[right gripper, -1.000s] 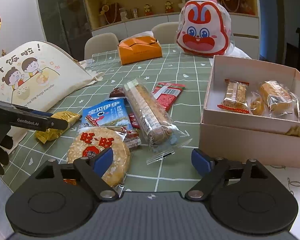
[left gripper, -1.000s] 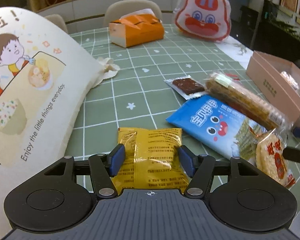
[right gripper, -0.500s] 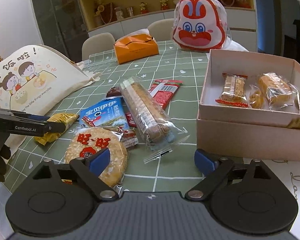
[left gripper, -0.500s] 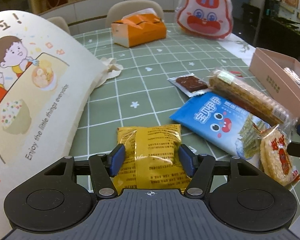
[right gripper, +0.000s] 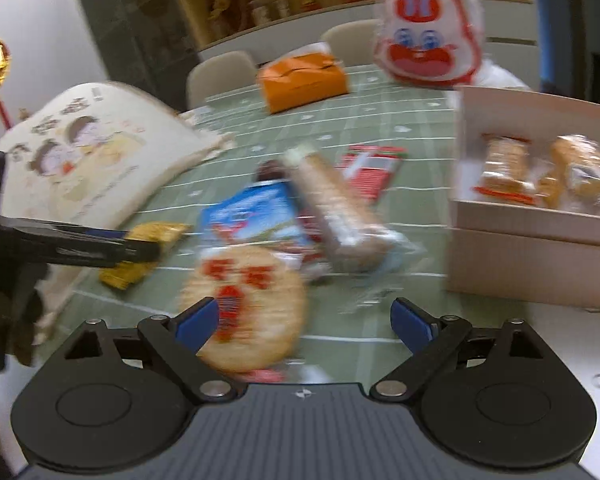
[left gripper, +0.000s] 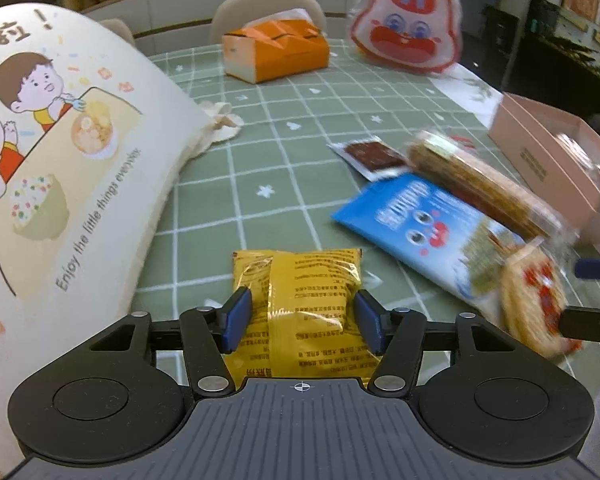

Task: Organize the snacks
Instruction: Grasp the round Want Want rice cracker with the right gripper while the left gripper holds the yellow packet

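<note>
My left gripper (left gripper: 300, 316) is shut on a yellow snack packet (left gripper: 300, 296), its pads pressing both sides; the packet also shows in the right wrist view (right gripper: 140, 252). My right gripper (right gripper: 304, 320) is open and empty, over a round rice cracker pack (right gripper: 248, 304) that lies toward its left finger. A blue seaweed pack (left gripper: 424, 224), a long cracker sleeve (left gripper: 484, 184) and a dark bar (left gripper: 372, 156) lie on the green checked table (left gripper: 284, 152). The pink box (right gripper: 532, 248) at the right holds several wrapped snacks.
A cream cartoon tote bag (left gripper: 52, 168) leans at the left. An orange tissue box (left gripper: 276, 54) and a red-and-white rabbit bag (left gripper: 406, 28) stand at the far side. A red packet (right gripper: 372, 172) lies behind the cracker sleeve. Chairs ring the table.
My right gripper has moved forward and left toward the rice cracker pack, blurring its view. My left gripper still holds the yellow packet and has shifted slightly.
</note>
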A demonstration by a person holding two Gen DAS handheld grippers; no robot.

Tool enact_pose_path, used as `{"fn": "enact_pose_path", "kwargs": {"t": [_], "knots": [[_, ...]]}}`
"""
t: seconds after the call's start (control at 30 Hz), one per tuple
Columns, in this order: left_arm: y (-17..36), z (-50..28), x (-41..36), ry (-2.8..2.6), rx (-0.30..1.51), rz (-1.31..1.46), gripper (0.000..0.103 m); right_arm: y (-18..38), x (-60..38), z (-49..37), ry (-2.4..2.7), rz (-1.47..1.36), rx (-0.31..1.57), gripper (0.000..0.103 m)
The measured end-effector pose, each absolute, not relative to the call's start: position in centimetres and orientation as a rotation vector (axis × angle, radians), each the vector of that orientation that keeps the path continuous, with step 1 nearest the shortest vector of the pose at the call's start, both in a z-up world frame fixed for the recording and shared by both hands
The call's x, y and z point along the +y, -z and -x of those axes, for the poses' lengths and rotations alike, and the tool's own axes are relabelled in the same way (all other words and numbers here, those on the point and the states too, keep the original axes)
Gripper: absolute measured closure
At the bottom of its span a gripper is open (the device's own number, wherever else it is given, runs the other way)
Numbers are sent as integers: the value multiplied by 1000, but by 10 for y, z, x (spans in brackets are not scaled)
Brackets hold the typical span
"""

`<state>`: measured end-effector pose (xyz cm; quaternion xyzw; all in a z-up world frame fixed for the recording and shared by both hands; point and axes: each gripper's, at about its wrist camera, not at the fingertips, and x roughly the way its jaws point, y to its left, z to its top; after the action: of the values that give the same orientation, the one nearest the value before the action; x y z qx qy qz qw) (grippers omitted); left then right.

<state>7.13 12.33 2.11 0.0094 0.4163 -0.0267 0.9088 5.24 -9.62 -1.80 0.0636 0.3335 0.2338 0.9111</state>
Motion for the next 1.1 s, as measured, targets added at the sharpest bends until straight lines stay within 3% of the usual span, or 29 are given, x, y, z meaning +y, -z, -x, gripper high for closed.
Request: {"fn": "enact_pose_path", "kwargs": {"t": [0.23,0.33,0.4,0.47,0.53,0.7,0.77,0.8,1.1], "knots": [[-27,-31,105,216,859,22,50,18,-43,-56,-456,35,724,10],[-26,-13,91,319,846,28,52,21,-53,-57,-460,-28,752,10],[-24,-3,77,370,837,5,53,19,-69,-54,-466,-82,758,21],[-23,5,65,421,830,-4,53,17,-85,-44,-461,-91,757,42],[-21,11,54,479,826,-6,53,13,-101,-29,-442,-75,743,47],[-17,29,24,470,762,-181,44,14,-130,4,-319,44,704,45],[-17,33,16,449,737,-240,44,13,-134,13,-277,95,671,26],[-17,33,15,445,736,-251,44,12,-134,16,-269,116,650,23],[-12,9,47,418,819,-82,31,7,-93,8,-396,229,586,15]]}}
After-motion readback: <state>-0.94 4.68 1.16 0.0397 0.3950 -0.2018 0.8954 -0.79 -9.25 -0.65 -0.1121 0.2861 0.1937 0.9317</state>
